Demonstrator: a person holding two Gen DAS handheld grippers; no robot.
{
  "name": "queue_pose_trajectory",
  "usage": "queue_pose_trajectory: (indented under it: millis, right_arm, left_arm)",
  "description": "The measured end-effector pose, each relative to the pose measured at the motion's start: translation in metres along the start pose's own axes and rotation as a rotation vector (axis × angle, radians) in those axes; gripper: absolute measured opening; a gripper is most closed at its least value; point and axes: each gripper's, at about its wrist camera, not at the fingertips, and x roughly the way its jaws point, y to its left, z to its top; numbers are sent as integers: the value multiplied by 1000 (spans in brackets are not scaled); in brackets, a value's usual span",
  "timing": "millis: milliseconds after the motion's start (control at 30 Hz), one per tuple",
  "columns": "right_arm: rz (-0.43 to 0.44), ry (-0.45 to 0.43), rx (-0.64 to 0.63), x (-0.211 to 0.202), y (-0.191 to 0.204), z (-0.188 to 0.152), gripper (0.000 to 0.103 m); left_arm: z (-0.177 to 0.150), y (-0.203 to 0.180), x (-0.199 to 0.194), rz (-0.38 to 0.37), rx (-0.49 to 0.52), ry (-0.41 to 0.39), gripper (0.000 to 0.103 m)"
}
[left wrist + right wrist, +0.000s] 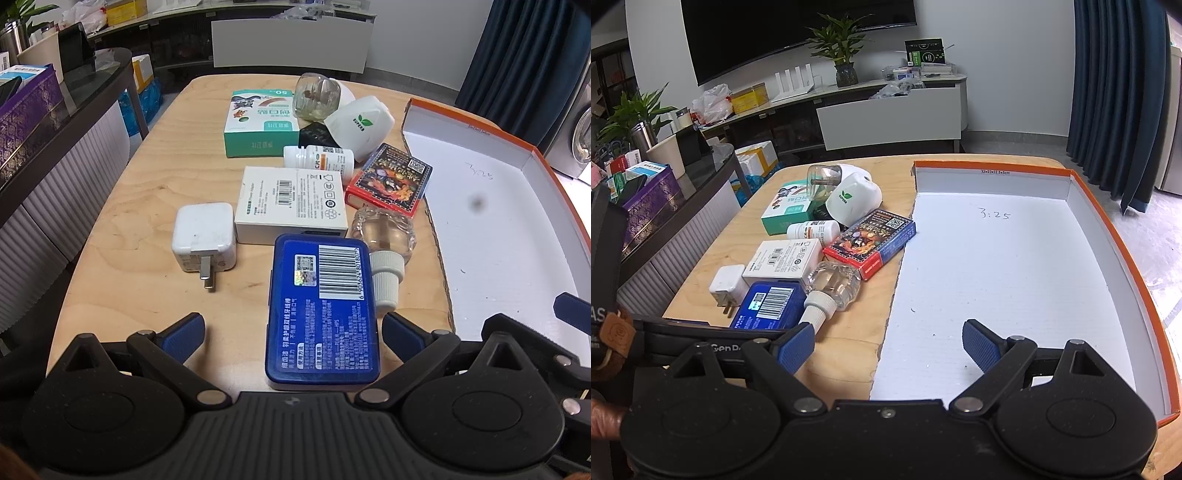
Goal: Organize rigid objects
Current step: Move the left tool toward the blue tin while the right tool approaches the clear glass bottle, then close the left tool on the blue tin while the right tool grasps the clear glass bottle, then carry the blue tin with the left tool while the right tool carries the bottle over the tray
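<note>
Fingers of both grippers spread wide; one blue case, two clear bottles.

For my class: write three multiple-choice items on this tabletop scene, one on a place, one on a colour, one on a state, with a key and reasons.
1. What lies between the left gripper's fingers?
A. blue case
B. white charger
C. card pack

2. What colour is the outside of the box lid?
A. green
B. orange
C. purple

3. What does the box lid hold?
A. two bottles
B. one charger
C. nothing

Key: 1 A, the case lies between the open fingers, not gripped; 2 B, its rim shows orange; 3 C, its white floor is bare, with the open right gripper near its edge.
</note>
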Motion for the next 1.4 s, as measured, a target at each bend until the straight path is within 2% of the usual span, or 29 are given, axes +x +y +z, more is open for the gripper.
queue_pose_trajectory:
  millis: [200,267,367,400,467,500,733,933,1033,1067,1133,1167,1400]
  right_arm:
    - [-5,4,9,6,0,3,102]
    - [-9,10,10,11,1,5,102]
    - [3,22,11,18,3,10,102]
    - [3,21,12,21,4,12,102]
    - [-3,27,16,27,5,18,102]
    - [2,30,23,29,5,20,102]
    - [49,73,-29,57,22,35,102]
    - [28,119,-92,92,41,39,100]
    - [20,164,-110,109,46,38,89]
    - [22,170,-111,112,48,39,76]
    - [2,178,-119,114,51,42,73]
    - [11,176,-128,114,53,43,64]
    - [47,158,-99,93,40,38,63]
  left_arm:
    - [-1,3,2,-5,-9,-9,101]
    - [-2,4,4,-20,-6,-15,92]
    - [-4,4,5,-37,13,-33,86]
    - [-4,4,5,-33,19,-43,82]
    - [-4,6,4,-47,22,-68,66]
    - [-3,7,3,-56,25,-77,63]
    - [-9,22,-10,-80,2,-122,62]
    - [-7,42,-25,-66,-20,-155,62]
    - [-6,49,-26,-66,-32,-157,62]
    - [-6,50,-26,-68,-34,-156,62]
    - [-7,51,-25,-72,-36,-156,62]
    - [-7,51,-24,-73,-39,-155,62]
    - [-6,51,-30,-79,-46,-170,62]
